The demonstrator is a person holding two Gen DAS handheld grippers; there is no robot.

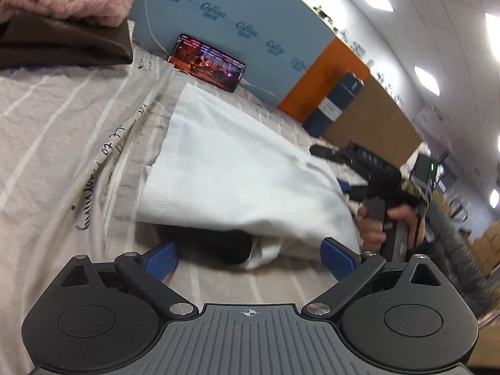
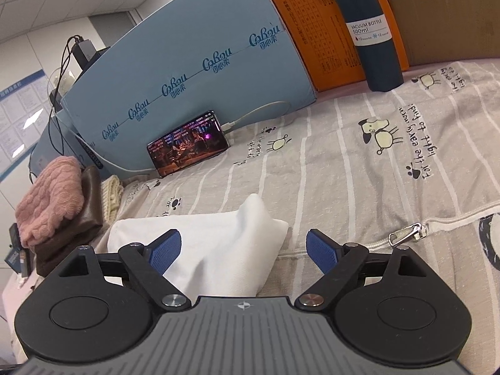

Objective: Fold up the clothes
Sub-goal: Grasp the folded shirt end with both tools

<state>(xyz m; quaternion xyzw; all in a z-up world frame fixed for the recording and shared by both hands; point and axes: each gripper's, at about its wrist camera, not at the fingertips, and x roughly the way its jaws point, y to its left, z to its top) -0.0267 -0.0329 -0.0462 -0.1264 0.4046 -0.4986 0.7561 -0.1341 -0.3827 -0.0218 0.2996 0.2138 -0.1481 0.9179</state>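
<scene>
A white garment (image 1: 231, 168) lies folded on the striped bedsheet (image 1: 56, 131). My left gripper (image 1: 250, 261) stands open just in front of its near edge, the blue pads (image 1: 161, 261) apart and holding nothing. In the left wrist view the right gripper (image 1: 331, 153), black, shows at the garment's far right side, held by a hand (image 1: 375, 225). In the right wrist view the white garment (image 2: 206, 243) lies between and below the spread jaws of my right gripper (image 2: 243, 250), which stands open; its pads do not press on the cloth.
A stack of folded clothes, pink on brown (image 2: 53, 197), sits at the left. A phone (image 2: 187, 142) with a lit screen leans on a light blue box (image 2: 187, 62). An orange box (image 2: 312, 25) and a dark blue vacuum bottle (image 2: 372, 31) stand at the back.
</scene>
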